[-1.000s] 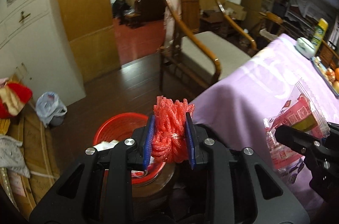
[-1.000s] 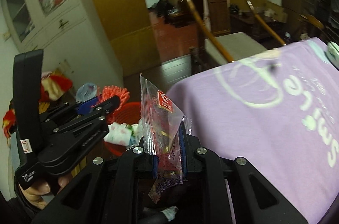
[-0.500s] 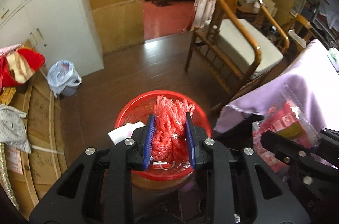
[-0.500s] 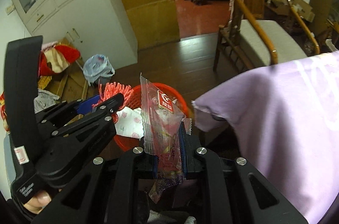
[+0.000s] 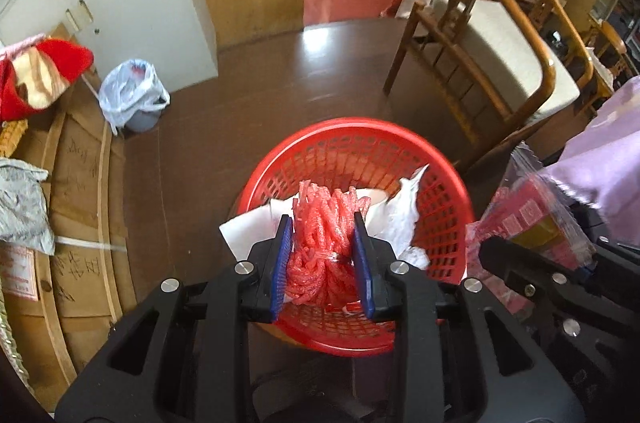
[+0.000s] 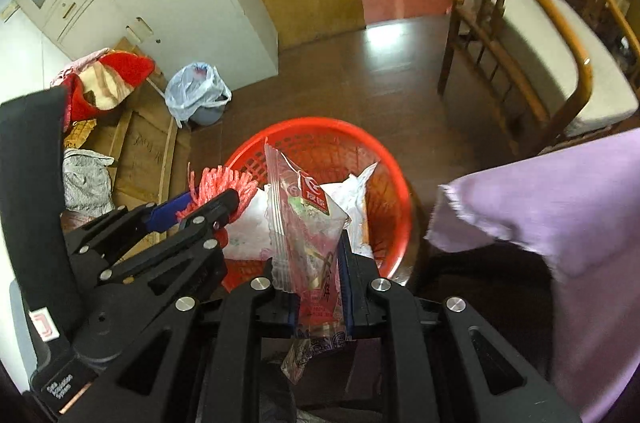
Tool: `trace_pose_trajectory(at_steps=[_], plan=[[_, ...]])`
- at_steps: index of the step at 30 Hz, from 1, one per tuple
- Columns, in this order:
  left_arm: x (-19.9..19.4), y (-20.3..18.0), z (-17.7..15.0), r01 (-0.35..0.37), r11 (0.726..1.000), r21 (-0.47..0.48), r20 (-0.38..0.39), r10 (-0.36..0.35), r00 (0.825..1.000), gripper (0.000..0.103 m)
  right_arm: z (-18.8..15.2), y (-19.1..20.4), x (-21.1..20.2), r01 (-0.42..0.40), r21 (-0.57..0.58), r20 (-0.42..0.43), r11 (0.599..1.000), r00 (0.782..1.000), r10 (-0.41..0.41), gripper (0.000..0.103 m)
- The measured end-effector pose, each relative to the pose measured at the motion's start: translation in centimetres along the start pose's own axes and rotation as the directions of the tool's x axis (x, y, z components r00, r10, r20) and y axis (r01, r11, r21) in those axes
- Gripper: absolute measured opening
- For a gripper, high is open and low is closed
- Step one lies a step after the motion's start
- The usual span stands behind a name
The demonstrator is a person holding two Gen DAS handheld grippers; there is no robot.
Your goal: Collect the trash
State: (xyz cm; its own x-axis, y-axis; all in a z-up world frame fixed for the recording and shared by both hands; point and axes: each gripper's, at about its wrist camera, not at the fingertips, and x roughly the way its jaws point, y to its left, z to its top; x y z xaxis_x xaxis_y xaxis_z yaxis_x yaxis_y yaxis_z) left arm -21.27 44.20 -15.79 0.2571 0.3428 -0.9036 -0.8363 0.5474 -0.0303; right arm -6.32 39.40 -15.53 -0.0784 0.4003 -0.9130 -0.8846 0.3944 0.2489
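We see the dark wood floor (image 5: 256, 111) taking most of both views, open toward the doorway at 12 o'clock. A white cabinet (image 6: 160, 11) closes it at 10 o'clock, a wooden chair (image 5: 508, 47) at 2 o'clock, and flattened cardboard (image 5: 80, 191) lies along 9 o'clock. The purple tablecloth (image 6: 560, 223) hangs in at 3 o'clock of the right wrist view, its corner just beside the red basket (image 5: 400, 139). A bagged bin (image 6: 198, 95) stands at 10 o'clock of the basket, well apart. The basket sits below both grippers and already contains white paper (image 5: 400, 219). The left gripper (image 5: 323, 243) pinches a wad of red foam netting (image 5: 324, 223) between its 2 blue pads, over the basket; its jaws have just been opening a little, the netting between them. The right gripper (image 6: 320, 279), jaws narrow, clamps a clear snack wrapper (image 6: 304, 219) that stands upright over the basket's near rim.
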Motion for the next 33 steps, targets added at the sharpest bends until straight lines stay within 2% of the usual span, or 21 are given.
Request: trace_pose_trajectory(at_steps=[5, 6, 7, 8, 10, 11, 13, 15, 19, 26, 28, 30, 31, 33], plan=[[1.6, 0.6, -0.3, -0.009, 1.0, -0.008, -0.028, 0.009, 1.0, 0.032, 0.5, -0.4, 2.9, -0.025, 0.017, -0.038, 1.0, 0.999, 0.025, 0.022], [1.9, 0.6, -0.3, -0.01, 1.0, -0.007, -0.031, 0.01, 0.999, 0.034, 0.7, -0.5, 3.4, -0.024, 0.023, -0.037, 0.999, 0.999, 0.025, 0.025], [2.2, 0.6, -0.3, -0.012, 1.0, -0.005, -0.042, 0.012, 0.999, 0.035, 0.8, -0.7, 3.7, -0.026, 0.034, -0.037, 0.999, 0.999, 0.027, 0.033], [2.4, 0.7, -0.3, -0.015, 1.0, -0.01, -0.048, 0.015, 0.999, 0.036, 0.9, -0.9, 3.9, -0.029, 0.046, -0.039, 0.999, 0.999, 0.03, 0.034], [2.6, 1.1, -0.2, -0.02, 0.999, -0.026, -0.069, 0.018, 0.997, 0.047, 1.0, -1.4, 4.0, -0.018, 0.06, -0.029, 0.998, 0.999, 0.019, 0.044], [2.6, 1.2, -0.2, -0.009, 0.999, -0.036, -0.078, 0.006, 0.997, 0.048, 1.0, -1.5, 4.0, -0.02, 0.062, -0.026, 0.998, 0.999, 0.021, 0.046], [2.3, 1.3, -0.2, 0.003, 0.999, -0.046, -0.079, -0.006, 0.997, 0.049, 0.9, -1.8, 3.4, -0.023, 0.068, -0.011, 0.997, 1.0, 0.024, 0.05], [1.6, 1.2, -0.1, -0.015, 0.999, -0.036, -0.06, 0.013, 0.998, 0.055, 1.0, -2.0, 2.7, -0.023, 0.066, 0.003, 0.998, 1.0, 0.023, 0.055], [0.4, 1.2, -0.2, -0.04, 0.998, -0.041, -0.042, 0.038, 0.998, 0.065, 0.8, -1.9, 1.3, -0.014, 0.052, 0.028, 0.999, 1.0, 0.013, 0.059], [-2.6, 0.6, -0.6, -0.073, 0.997, -0.018, -0.002, 0.073, 0.997, 0.068, -1.7, -2.4, -2.0, 0.023, 0.03, 0.044, 0.999, 0.999, -0.025, 0.062], [-3.4, 0.4, -1.0, -0.085, 0.996, -0.014, 0.01, 0.085, 0.996, 0.072, -2.5, -2.5, -2.8, 0.027, 0.028, 0.048, 0.999, 0.998, -0.029, 0.064], [-4.2, 0.2, -1.3, -0.1, 0.995, -0.017, 0.015, 0.1, 0.995, 0.077, -3.5, -2.6, -3.6, 0.041, 0.032, 0.052, 0.999, 0.998, -0.042, 0.069], [-4.6, 0.1, -1.5, -0.102, 0.994, -0.025, 0.014, 0.102, 0.995, 0.078, -4.1, -2.7, -4.1, 0.049, 0.036, 0.058, 0.998, 0.997, -0.051, 0.075], [-5.1, 0.0, -1.8, -0.105, 0.994, -0.031, 0.019, 0.106, 0.994, 0.078, -5.1, -2.6, -4.8, 0.067, 0.036, 0.073, 0.997, 0.995, -0.069, 0.079]])
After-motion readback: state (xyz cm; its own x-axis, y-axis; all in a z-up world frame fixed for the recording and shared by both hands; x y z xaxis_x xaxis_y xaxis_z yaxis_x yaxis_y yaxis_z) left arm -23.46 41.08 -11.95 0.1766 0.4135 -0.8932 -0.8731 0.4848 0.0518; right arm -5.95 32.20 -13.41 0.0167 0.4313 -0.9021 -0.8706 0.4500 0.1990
